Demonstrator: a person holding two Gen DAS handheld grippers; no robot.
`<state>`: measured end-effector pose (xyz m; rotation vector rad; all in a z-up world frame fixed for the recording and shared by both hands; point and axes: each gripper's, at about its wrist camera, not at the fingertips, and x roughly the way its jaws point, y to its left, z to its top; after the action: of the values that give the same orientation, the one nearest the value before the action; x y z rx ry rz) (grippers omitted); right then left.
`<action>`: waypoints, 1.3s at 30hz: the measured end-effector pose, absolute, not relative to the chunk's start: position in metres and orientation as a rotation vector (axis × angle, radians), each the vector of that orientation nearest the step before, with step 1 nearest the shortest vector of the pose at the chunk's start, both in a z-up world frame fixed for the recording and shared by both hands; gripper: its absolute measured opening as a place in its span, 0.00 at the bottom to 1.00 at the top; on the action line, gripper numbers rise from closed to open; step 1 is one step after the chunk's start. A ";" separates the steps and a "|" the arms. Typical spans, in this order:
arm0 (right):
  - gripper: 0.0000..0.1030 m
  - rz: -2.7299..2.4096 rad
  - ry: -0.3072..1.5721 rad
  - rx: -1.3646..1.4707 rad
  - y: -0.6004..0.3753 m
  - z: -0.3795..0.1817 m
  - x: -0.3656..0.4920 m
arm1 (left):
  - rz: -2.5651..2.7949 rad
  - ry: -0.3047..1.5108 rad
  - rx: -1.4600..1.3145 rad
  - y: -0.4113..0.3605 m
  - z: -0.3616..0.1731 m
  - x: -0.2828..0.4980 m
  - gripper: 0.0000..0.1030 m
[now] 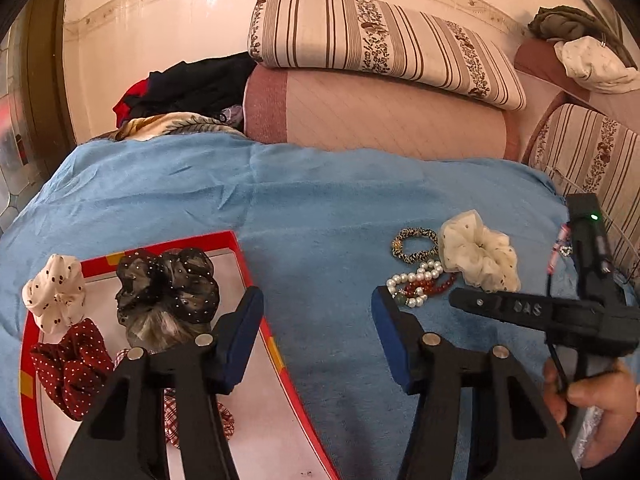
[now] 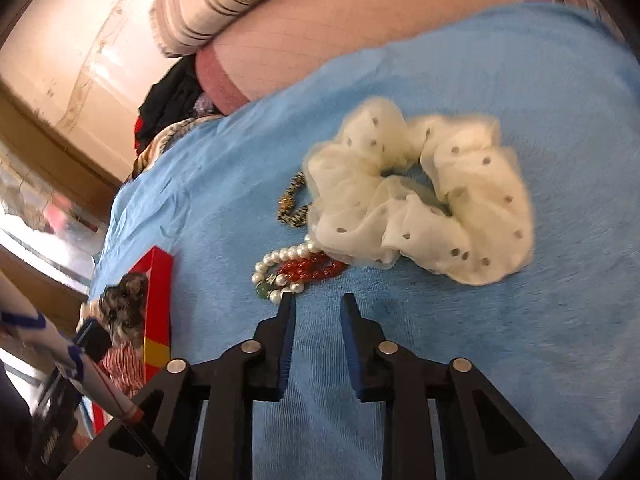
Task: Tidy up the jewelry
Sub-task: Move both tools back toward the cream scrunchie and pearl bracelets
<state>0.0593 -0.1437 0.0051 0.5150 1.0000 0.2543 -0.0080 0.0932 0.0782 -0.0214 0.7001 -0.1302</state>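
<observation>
A red-rimmed tray [image 1: 244, 258] lies on the blue blanket at the left, holding a black scrunchie [image 1: 168, 284], a dark red dotted one [image 1: 72, 364] and a checked one; a white dotted scrunchie [image 1: 54, 292] rests on its rim. My left gripper [image 1: 318, 316] is open and empty over the tray's right edge. A cream scrunchie [image 2: 424, 196], leopard hair tie [image 2: 294, 200], pearl bracelet [image 2: 276, 270] and red bead bracelet [image 2: 316, 270] lie together at the right. My right gripper [image 2: 318, 304] is open and empty just short of the pearls; it also shows in the left wrist view [image 1: 460, 298].
A pink rolled quilt [image 1: 376, 116] with a striped pillow [image 1: 384, 44] on it lies behind the blanket [image 1: 320, 200]. Dark clothes [image 1: 192, 88] are piled at the back left. A small pink clip [image 1: 558, 248] lies at the far right.
</observation>
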 end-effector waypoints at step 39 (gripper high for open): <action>0.02 0.257 0.987 0.559 -0.191 0.034 0.052 | -0.291 1.087 -0.009 0.020 0.021 0.104 0.30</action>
<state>0.0515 -0.1912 0.0335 0.5590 0.9867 0.2569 0.1043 0.0197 0.0213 -0.0093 1.0872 -0.2909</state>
